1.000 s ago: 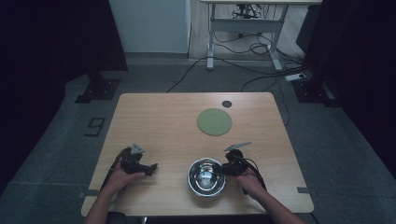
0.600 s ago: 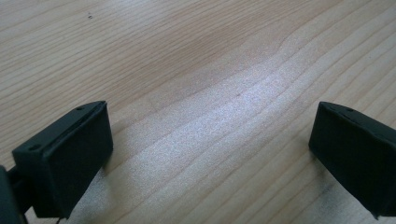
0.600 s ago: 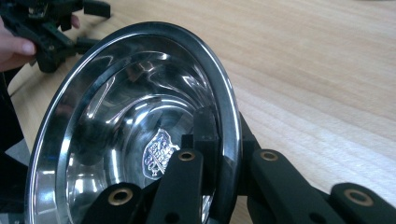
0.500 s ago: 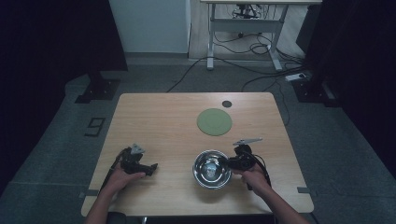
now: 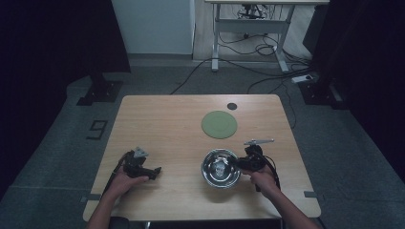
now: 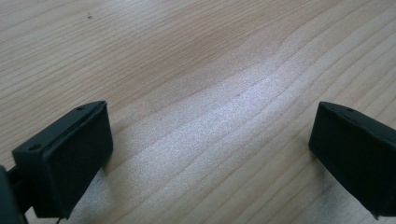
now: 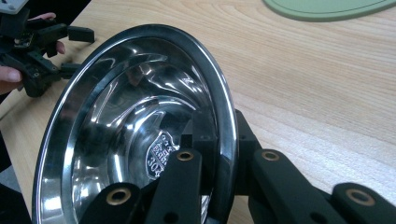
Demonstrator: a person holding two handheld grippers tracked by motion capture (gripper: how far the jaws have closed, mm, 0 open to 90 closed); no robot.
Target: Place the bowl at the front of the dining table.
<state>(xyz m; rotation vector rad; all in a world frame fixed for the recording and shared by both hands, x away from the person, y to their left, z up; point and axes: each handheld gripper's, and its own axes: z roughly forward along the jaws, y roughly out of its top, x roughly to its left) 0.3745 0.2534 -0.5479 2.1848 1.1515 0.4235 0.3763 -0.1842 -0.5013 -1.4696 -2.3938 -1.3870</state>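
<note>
left gripper (image 5: 152, 170): near-left on the tabletop (image 5: 162, 124), jaws wide apart with bare wood between them in the left gripper view; it holds nothing and rests low on the surface.
left hand (image 5: 123, 181): wrapped around the gripper body, forearm coming in from the near edge.
steel bowl (image 5: 220, 168): near edge, right of centre. In the right gripper view it's tilted, its left rim (image 7: 60, 121) up off the wood, open side facing the camera.
right gripper (image 5: 239, 163): clamped on the bowl's right rim, one jaw inside the wall and one outside, clear in the right gripper view (image 7: 219, 154).
green mat (image 5: 219, 124): flat round disc, farther back than the bowl, slightly left of it, apart from it; nothing on it.
black dot (image 5: 231, 106): small dark disc beyond the mat, near the far edge; I judge it not in play.
step: you've got the bowl gripped by the rim and tipped; my read is this is the carry toward the mat.
next move: lift enough that the low edge clears the wood, move it far and a touch left, level it, set it centred on the mat, then part the jaws.
risk: a one-sided rim pinch on polished steel can swing or slip; keep it slow.
</note>
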